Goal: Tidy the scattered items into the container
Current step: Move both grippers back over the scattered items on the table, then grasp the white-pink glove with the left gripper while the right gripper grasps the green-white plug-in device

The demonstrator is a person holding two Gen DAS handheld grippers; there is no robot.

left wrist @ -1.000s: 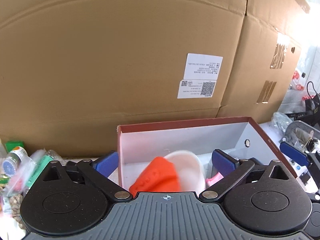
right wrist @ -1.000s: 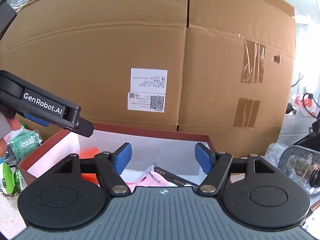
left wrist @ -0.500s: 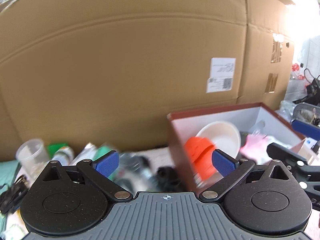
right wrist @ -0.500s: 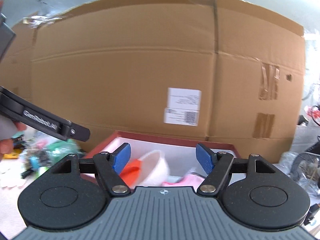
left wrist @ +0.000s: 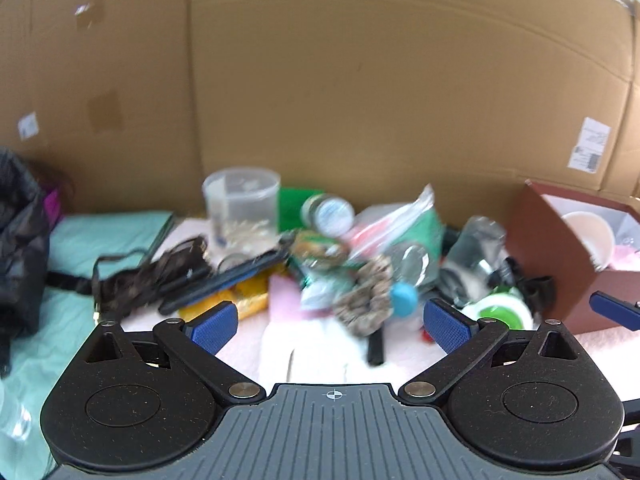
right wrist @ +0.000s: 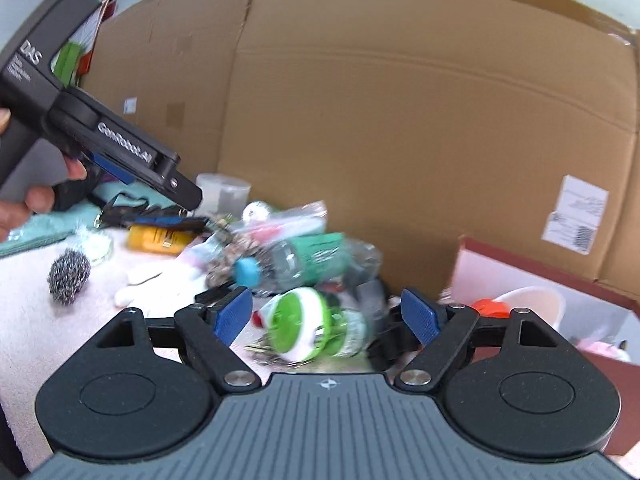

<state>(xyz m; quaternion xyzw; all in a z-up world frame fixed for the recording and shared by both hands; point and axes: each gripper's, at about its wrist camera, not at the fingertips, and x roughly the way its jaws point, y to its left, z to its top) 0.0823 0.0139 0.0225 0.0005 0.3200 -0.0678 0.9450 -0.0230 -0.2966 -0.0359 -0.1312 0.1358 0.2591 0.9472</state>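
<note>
With the right gripper (right wrist: 327,316) opening its jaws around the green-lidded jar (right wrist: 308,322) but not yet pressing, and the left gripper (left wrist: 331,320) spread empty above the clutter, could easily go wrong. Might snag the neighbouring crumpled bottle (right wrist: 316,258) or roll the jar, since everything lies touching beside the red box (right wrist: 532,276).

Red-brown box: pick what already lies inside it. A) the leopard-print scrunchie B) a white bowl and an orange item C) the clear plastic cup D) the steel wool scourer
B: the right wrist view shows the white bowl and the orange item inside the red-brown box.
</note>
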